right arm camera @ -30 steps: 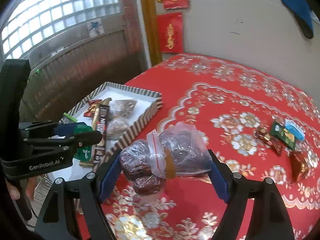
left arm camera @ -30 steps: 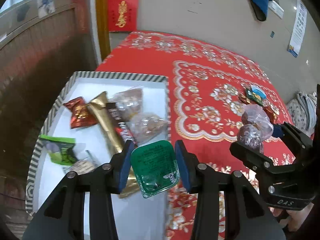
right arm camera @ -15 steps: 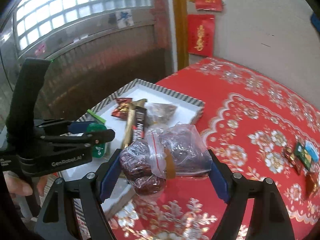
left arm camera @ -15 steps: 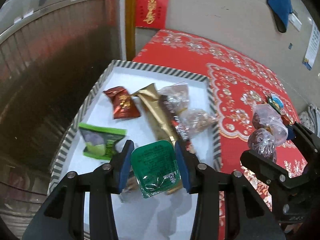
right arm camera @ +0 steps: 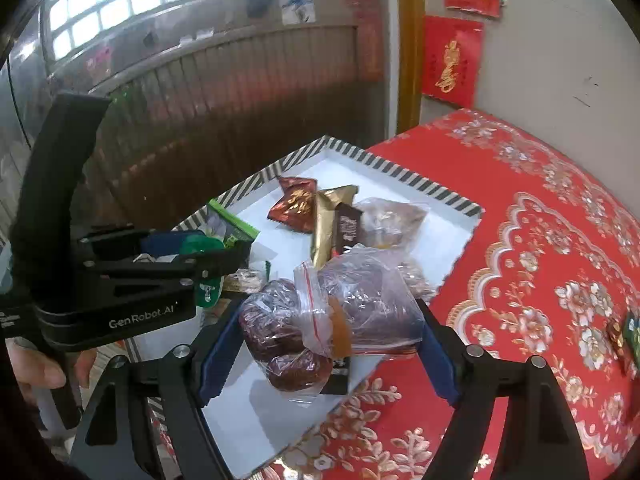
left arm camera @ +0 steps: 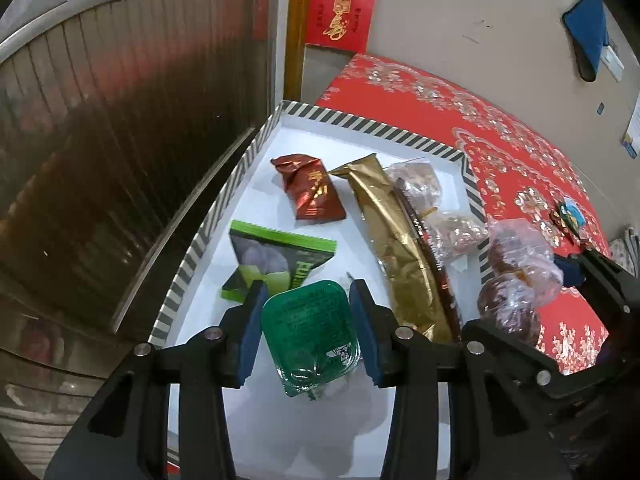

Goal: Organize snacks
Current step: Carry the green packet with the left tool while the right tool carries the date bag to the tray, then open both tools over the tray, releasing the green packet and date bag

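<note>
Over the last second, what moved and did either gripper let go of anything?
Both grippers carried their loads from over the red tablecloth to above the striped tray. The left gripper stays shut on the green jelly cup, the right gripper on the clear bag of dates. Nothing released. The snacks in the tray lie as before.

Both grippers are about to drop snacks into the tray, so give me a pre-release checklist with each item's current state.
1. Left gripper shut on the green jelly cup: ok.
2. Jelly cup above the striped tray: ok.
3. White tray floor under the jelly cup free of snacks: ok; the green packet lies just beyond.
4. Right gripper shut on the clear bag of dates: ok.
5. Bag over the tray: ok, near its right edge.
6. Landing spot under the bag: not ok; a dark chocolate bar runs beneath it.
</note>
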A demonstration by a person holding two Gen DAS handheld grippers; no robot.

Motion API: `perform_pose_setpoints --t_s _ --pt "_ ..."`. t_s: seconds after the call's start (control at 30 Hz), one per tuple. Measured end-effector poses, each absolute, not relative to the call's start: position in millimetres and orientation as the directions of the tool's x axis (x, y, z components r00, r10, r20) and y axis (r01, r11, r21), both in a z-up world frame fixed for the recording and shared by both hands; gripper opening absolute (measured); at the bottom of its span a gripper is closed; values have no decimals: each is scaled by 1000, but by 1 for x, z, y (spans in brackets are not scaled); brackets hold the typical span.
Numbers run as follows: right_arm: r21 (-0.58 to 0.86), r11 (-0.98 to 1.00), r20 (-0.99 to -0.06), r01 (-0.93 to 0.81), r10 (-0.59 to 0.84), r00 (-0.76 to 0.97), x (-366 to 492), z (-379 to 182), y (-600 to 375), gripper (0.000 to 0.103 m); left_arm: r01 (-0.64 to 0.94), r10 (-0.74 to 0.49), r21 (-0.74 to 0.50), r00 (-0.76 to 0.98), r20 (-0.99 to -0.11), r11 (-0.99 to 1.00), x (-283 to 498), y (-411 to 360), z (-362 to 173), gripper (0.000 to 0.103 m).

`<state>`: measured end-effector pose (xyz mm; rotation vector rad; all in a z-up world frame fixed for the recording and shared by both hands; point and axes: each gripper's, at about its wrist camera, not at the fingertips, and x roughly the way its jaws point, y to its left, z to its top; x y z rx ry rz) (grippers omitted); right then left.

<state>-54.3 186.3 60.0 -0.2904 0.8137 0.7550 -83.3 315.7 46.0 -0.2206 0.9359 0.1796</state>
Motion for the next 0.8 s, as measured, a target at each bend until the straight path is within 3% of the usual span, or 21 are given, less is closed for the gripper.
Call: perform_pose_setpoints --t_s 0.8 --pt "-31 632 -816 -774 431 385 -66 26 229 82 -273 91 -88 582 -808 958 -82 323 34 41"
